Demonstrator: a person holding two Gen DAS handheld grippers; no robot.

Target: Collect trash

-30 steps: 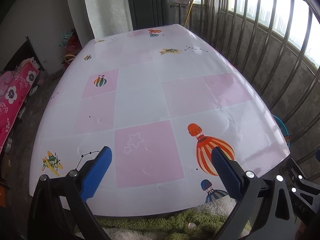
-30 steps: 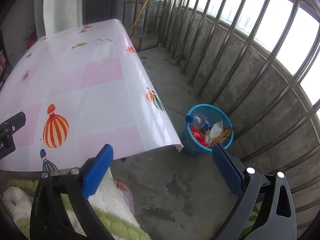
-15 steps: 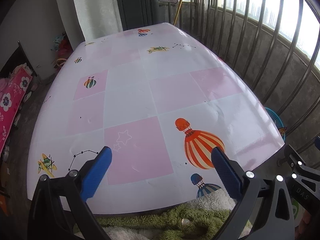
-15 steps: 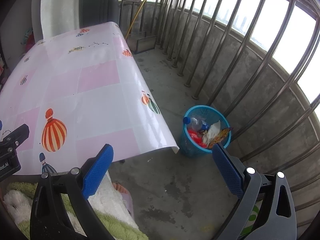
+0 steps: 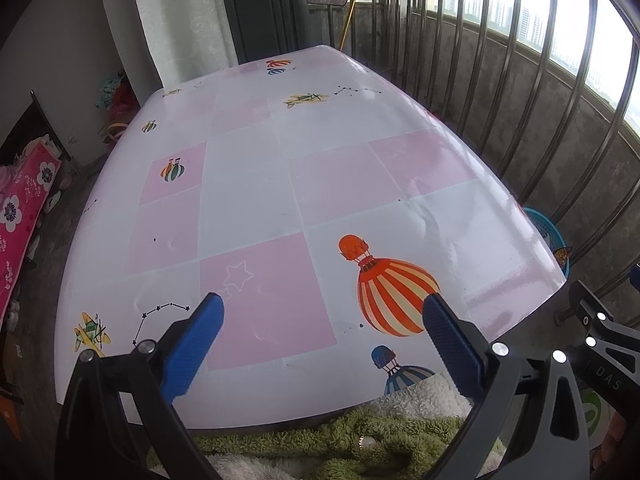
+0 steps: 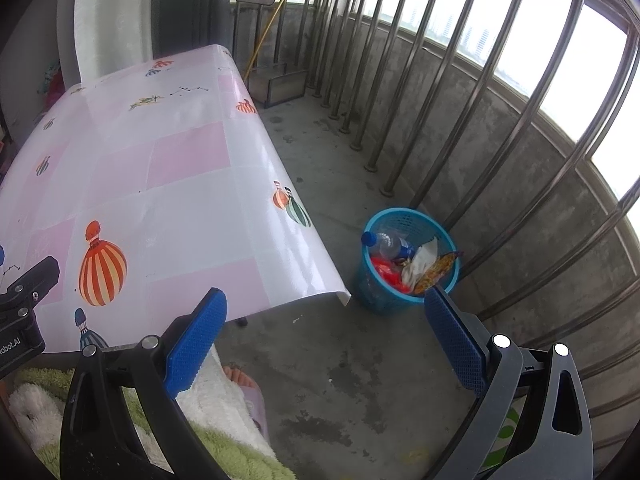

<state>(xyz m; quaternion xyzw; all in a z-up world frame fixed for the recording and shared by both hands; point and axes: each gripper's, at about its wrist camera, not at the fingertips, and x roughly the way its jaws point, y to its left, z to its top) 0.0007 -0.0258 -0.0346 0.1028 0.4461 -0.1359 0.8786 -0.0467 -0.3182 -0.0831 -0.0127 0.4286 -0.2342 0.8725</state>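
Both of my grippers have pulled back and risen a little since a second ago, so more of the balloon-print tablecloth [image 5: 320, 184] shows. My left gripper [image 5: 320, 332] hovers over the table's near edge, jaws spread wide and empty. My right gripper [image 6: 324, 336] hangs over the concrete floor [image 6: 360, 368], equally wide and empty. The trash, a plastic bottle [image 6: 386, 243] and wrappers [image 6: 426, 266], sits in the blue basket [image 6: 408, 220] beside the table corner, so collecting looks done.
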